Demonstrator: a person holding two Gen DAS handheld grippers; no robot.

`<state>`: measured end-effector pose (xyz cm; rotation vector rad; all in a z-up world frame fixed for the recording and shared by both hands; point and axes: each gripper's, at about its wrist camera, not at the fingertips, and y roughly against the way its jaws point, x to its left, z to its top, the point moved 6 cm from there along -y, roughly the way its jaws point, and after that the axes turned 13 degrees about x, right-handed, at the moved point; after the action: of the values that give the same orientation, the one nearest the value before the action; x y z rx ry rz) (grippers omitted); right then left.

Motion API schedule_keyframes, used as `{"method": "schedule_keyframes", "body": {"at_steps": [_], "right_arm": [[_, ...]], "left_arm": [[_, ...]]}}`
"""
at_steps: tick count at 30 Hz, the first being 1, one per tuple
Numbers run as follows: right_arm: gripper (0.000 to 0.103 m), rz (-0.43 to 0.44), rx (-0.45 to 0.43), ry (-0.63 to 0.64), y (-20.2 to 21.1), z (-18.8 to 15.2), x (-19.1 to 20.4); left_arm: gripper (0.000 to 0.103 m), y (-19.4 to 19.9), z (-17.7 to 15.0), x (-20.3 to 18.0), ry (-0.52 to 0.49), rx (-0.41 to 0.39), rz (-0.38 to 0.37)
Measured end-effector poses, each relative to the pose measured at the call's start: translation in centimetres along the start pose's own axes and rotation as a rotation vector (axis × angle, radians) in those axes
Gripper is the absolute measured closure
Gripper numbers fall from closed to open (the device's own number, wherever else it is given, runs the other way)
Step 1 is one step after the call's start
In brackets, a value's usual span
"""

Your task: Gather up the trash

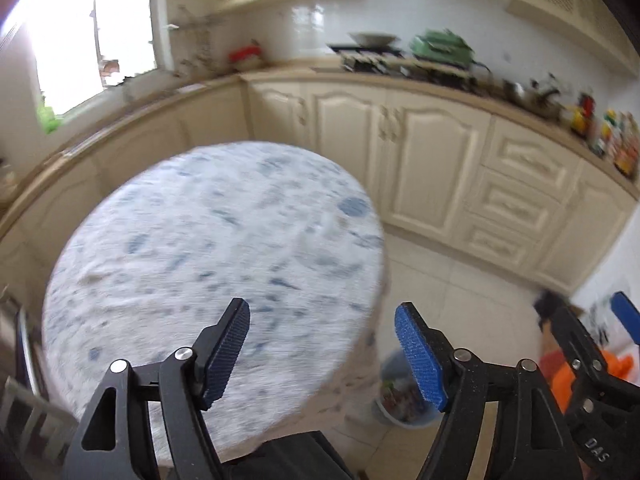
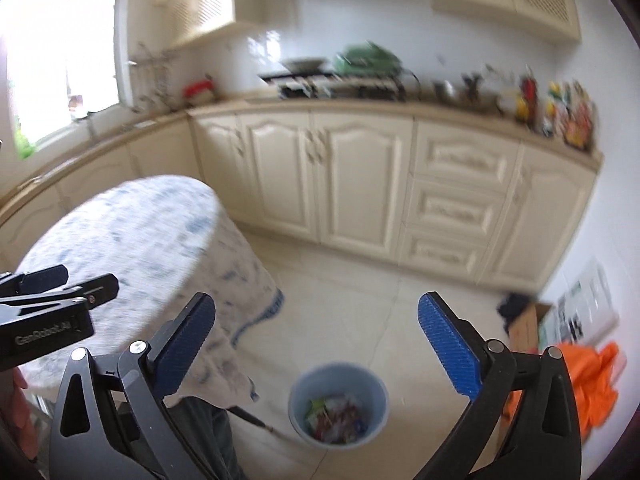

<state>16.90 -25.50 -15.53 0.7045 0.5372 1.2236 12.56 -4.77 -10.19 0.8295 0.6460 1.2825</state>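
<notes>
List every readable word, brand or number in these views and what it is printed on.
"GenRobot.AI": on the left gripper's black body, right wrist view.
"DAS": on the right gripper's black arm, left wrist view; possibly cut off.
Bottle labels on the counter: too blurred.
Papers on the wall: too blurred.

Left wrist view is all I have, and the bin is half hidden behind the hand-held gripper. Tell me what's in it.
Observer: The blue bin holds colourful wrappers, about half full.
Operator: Report the right hand-held gripper.
Observer: The right hand-held gripper is open and empty above the bin.
Operator: Say what lies right of the bin.
Observer: A cardboard box stands behind the orange cloth.
</notes>
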Motion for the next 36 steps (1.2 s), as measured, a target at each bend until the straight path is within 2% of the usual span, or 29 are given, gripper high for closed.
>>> {"method": "schedule_keyframes", "body": {"at_steps": [3,6,14,19,30,36], "right_arm": [[0.000,-0.003,-0.048,0.038,1.0,0.5,1.5],[0.000,0.040,-0.068,0.067,1.9,0.7,2.6],[0.000,0.054,-0.143,0.059,5.1,0.9,2.5],[0.000,0.036,-0.179,0.071,6.8,0.7,1.9],[0.000,-0.001,-0.264,0.111,10.8,0.3,0.8],[0.000,-0.011,-0.259,0.108,11.5,0.2,0.6]], "left_arm": [[0.016,2.9,-1.8,1.1,0.058,-0.088,0.051],[0.008,5.2,-3.3,0.6,0.067,-0.148,0.084],[0.001,9.8,-6.7,1.0,0.124,-0.252,0.107],[0.001,11.0,-8.1,0.3,0.109,-0.245,0.091],[0.001,14.0,-8.2,-1.0,0.119,-0.265,0.067],[0.001,14.8,-8.9,-1.2,0.125,-0.279,0.088]]}}
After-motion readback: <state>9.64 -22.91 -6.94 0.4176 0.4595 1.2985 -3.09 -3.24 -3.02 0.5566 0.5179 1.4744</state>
